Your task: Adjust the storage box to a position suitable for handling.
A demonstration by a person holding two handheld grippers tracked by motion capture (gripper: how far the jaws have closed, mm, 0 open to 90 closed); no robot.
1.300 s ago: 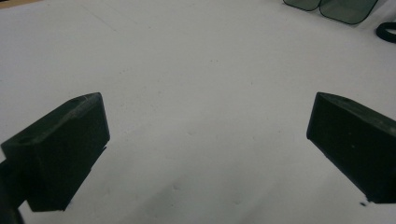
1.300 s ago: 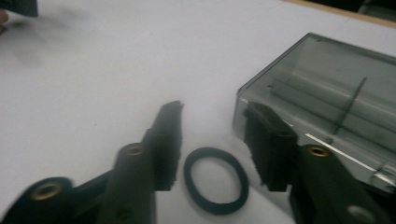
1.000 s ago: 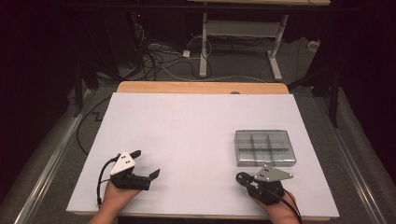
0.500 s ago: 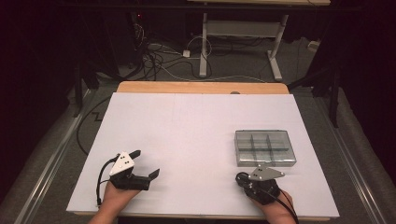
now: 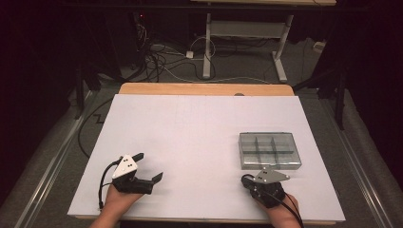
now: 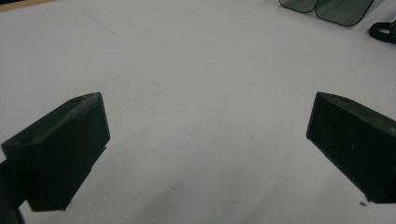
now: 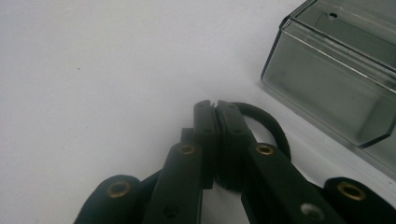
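High view: white table (image 5: 190,142), dim, seemingly cable-strewn floor beyond; left gripper (image 5: 147,167) jaws released, right gripper (image 7: 216,106) jaws clenched, empty.

table (image 5: 190,142): plain white
box (image 5: 270,150): clear smoky grey
left gripper (image 5: 148,167): black, grey plate
right gripper (image 7: 215,109): black, brass rivets

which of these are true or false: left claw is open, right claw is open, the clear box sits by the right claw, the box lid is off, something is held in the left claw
1. The left claw is open: true; its jaws stand wide apart.
2. The right claw is open: false; its jaws have just closed and meet, with nothing between them.
3. The clear box sits by the right claw: true, just beyond it on the white table.
4. The box lid is off: false; a clear lid covers the compartments.
5. Something is held in the left claw: false; bare table shows between its jaws.
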